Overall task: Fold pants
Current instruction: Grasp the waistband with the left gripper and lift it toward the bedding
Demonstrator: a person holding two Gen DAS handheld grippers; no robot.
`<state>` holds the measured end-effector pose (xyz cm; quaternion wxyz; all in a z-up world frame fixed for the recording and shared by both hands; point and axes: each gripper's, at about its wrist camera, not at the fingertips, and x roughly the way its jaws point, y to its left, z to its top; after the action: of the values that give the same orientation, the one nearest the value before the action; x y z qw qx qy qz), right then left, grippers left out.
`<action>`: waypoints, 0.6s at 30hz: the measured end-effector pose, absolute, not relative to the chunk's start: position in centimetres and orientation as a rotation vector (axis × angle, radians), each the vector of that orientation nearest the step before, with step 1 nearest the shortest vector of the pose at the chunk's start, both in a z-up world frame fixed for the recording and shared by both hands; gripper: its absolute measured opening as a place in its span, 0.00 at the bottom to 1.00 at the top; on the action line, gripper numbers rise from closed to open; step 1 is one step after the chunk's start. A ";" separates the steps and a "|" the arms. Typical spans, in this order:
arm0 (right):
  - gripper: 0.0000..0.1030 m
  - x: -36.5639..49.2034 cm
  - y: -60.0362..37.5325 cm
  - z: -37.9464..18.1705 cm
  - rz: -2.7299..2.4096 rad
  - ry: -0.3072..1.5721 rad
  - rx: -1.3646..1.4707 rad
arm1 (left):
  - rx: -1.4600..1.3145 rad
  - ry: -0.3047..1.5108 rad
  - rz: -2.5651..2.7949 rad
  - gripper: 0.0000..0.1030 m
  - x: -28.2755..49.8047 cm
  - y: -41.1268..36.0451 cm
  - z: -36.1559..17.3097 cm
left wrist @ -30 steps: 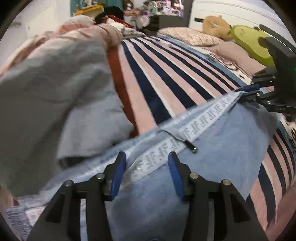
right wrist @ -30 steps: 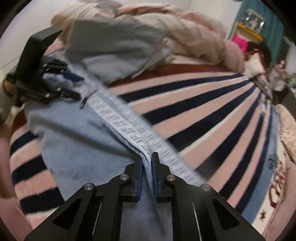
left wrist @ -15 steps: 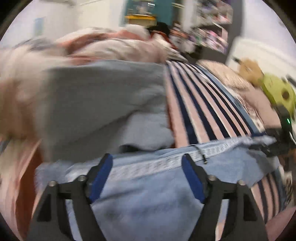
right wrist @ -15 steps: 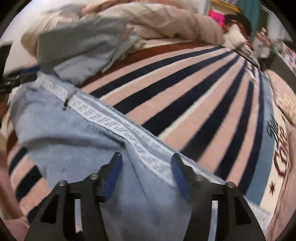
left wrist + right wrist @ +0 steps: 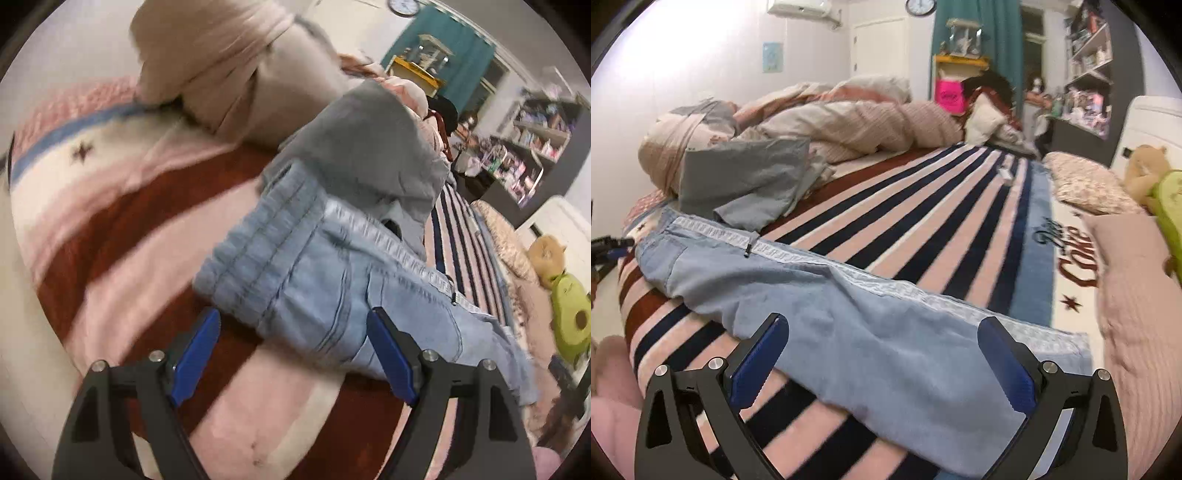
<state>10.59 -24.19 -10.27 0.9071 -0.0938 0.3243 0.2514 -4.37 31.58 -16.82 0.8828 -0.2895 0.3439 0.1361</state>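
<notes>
The light blue pants point(image 5: 827, 295) are lying flat across the near part of the bed, on top of the striped blanket point(image 5: 923, 206). From the right wrist camera they run from the waistband end at the left over to the leg end at the lower right, with a white patterned stripe point(image 5: 798, 254) along the far edge and a small dark drawstring tip point(image 5: 747, 252) lying on that stripe.

The right gripper point(image 5: 882, 362) sits low over the leg part. Its jaws are opening and already very wide; the blue fingers point(image 5: 757, 362) stand either side of the fabric but nothing is pinched, the cloth just lies under them.

The left gripper point(image 5: 291, 354) is at the waistband end. From its camera you see the ribbed elastic waistband point(image 5: 258, 254) right ahead, a bit blurred. Its blue fingers point(image 5: 195, 354) are spread wide too and aren't gripping anything; the pants edge sits just beyond and between the tips.

A folded grey garment point(image 5: 746, 177) lies just behind the pants, overlapping the waistband corner in the left view. Behind that is a bunched-up pink and beige duvet point(image 5: 857, 122). A green avocado plush point(image 5: 570, 321) and a tan plush point(image 5: 1145, 166) are at the headboard end, well apart from the pants.
</notes>
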 end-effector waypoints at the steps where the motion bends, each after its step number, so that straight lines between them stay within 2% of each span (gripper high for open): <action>1: 0.99 10.0 -24.6 -10.3 0.512 0.667 -0.163 | -0.637 0.697 0.275 0.76 -4.5 31.8 -17.3; 7: 0.99 8.4 -25.6 -12.2 0.438 0.677 -0.116 | -0.808 0.606 0.268 0.76 -4.5 33.6 -20.0; 13: 0.99 8.3 -26.8 -14.0 0.446 0.723 -0.057 | -0.856 0.571 0.276 0.74 -2.1 34.4 -21.0; 14: 0.99 8.4 -26.9 -14.2 0.449 0.725 -0.050 | -0.857 0.566 0.282 0.71 -1.9 34.5 -21.0; 16: 0.99 8.5 -27.1 -14.5 0.474 0.733 -0.030 | -0.871 0.556 0.296 0.50 -1.6 34.8 -21.2; 18: 0.99 8.6 -27.1 -14.7 0.492 0.736 -0.007 | -0.900 0.536 0.283 0.42 -1.6 35.0 -21.4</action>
<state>8.61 -27.13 -14.71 0.9037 -0.0035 0.3561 0.2379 -1.62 34.95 -21.38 0.8564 -0.4283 0.2549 0.1347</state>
